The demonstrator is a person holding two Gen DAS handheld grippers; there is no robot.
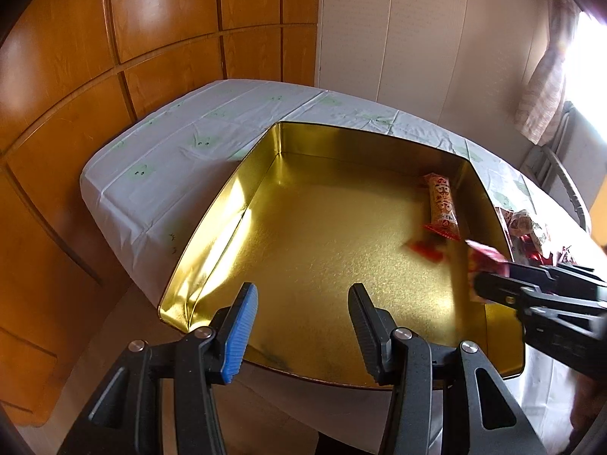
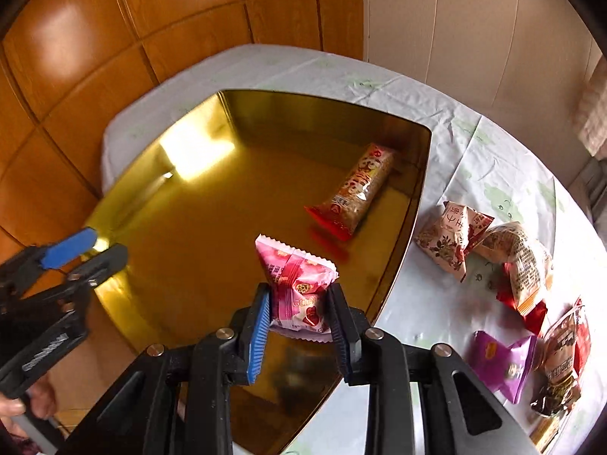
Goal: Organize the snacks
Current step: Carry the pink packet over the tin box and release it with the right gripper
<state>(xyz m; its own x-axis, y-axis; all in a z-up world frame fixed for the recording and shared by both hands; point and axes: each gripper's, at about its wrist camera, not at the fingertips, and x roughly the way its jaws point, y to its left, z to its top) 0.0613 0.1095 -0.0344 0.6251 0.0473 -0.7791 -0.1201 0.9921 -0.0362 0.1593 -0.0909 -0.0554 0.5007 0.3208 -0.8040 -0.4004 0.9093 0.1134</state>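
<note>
holding a pink snack packet (image 2: 299,288) over the near right part of the gold tin (image 2: 212,204)

right gripper (image 2: 299,318) is clamped tight on the packet, just above the tin floor. left gripper (image 1: 303,326) hangs spread wide and empty at the tin's near edge. orange snack bar (image 2: 360,185) lies inside by the tin's right wall, more packets (image 2: 519,258) on the tablecloth (image 2: 436,106) right of it.

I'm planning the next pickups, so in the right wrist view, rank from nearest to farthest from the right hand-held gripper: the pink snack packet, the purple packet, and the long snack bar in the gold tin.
1. Pink snack packet: clamped in the right hand-held gripper, over the gold tin.
2. Purple packet: on the tablecloth, to the right.
3. Long snack bar: inside the tin, by its far right wall.
</note>
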